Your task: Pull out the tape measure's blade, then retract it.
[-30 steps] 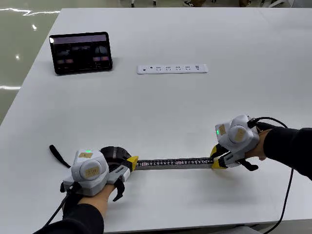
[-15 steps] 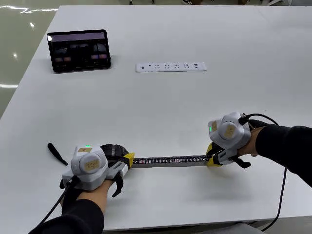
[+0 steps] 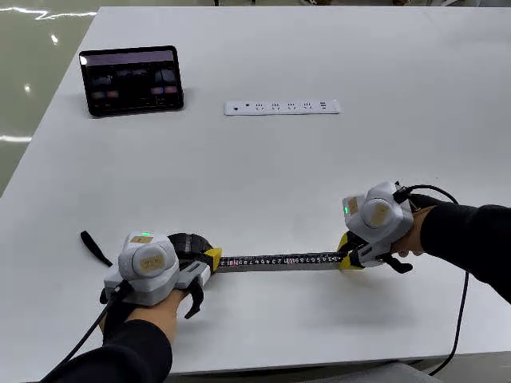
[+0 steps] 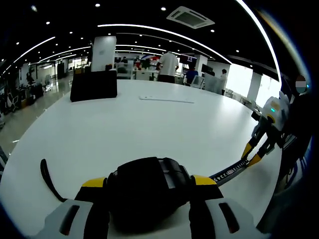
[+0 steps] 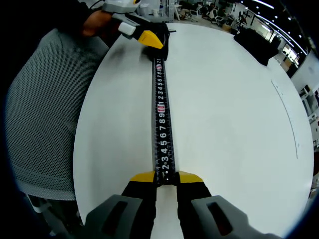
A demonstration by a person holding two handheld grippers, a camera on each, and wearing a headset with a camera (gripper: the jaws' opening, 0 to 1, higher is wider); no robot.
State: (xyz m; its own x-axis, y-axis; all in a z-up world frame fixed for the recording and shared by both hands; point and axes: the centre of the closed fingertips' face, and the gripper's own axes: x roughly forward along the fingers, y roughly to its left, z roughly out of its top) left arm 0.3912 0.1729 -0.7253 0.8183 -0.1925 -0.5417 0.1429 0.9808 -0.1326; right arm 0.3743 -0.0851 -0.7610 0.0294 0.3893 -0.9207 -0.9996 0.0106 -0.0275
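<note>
A black tape measure case [image 3: 189,246] [image 4: 149,191] rests on the white table near its front left, and my left gripper [image 3: 200,267] [image 4: 149,181] is shut on it, yellow-tipped jaws on either side. Its blade [image 3: 279,260] [image 5: 162,114] lies pulled out flat along the table toward the right, numbers facing up. My right gripper [image 3: 348,258] [image 5: 163,177] is shut on the blade's end, seen in the left gripper view as the right gripper [image 4: 255,149]. In the right gripper view the case [image 5: 160,40] sits at the blade's far end.
A dark tablet [image 3: 132,80] stands at the back left and a white power strip [image 3: 282,107] lies at mid back. The case's black wrist strap [image 3: 96,249] trails left. The table's front edge [image 3: 319,363] runs just below both hands. Cables hang from both grippers.
The head camera has shifted a little. Both grippers keep their holds, and the length of blade between them looks about the same.
</note>
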